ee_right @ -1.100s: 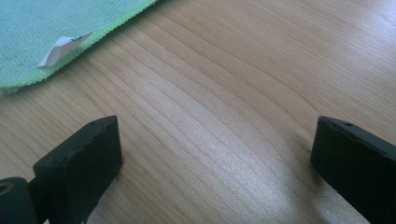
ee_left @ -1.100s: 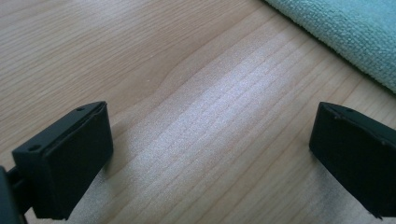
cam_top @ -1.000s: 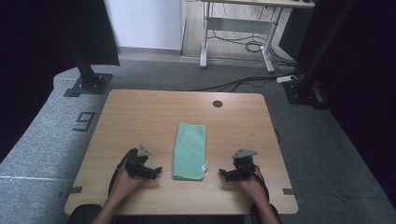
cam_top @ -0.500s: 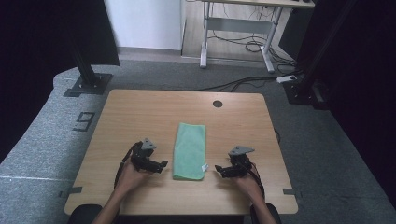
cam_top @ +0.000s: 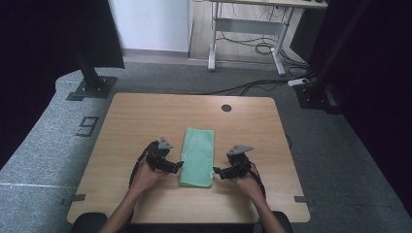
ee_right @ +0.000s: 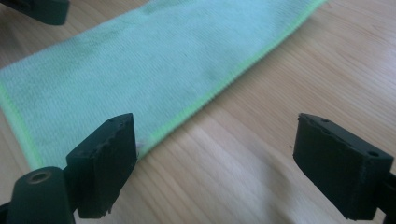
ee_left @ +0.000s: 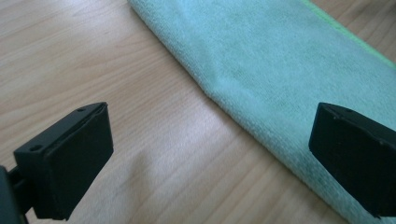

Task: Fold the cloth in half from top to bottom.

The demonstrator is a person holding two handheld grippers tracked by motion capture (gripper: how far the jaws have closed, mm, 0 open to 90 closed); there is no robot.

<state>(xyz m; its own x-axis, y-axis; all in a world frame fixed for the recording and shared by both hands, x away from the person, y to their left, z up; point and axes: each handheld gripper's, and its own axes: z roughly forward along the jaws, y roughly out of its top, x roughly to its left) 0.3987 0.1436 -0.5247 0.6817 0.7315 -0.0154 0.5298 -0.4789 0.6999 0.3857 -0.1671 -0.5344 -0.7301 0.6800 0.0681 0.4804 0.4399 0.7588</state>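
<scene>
High view showed the folded green microfibre cloth [cam_top: 197, 156] lying lengthwise front-to-back on the bare wooden counter [cam_top: 131, 121]; the left gripper [cam_top: 178, 165] and right gripper [cam_top: 215, 171] flanked its near end, jaws open and empty.

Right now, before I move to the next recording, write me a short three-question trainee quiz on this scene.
1. True or false: the green cloth lies folded flat on the wooden table.
2. Which tongs stand at the cloth's fold-side long edge near its near end? A) left tongs B) right tongs
3. In the right gripper view, what colour is the stitched hem along the cloth's edge?

Key
1. True.
2. A: in the left gripper view the edge is a soft fold with no hem; both tongs stand open, with nothing gripped.
3. Bright yellow-green.
</scene>
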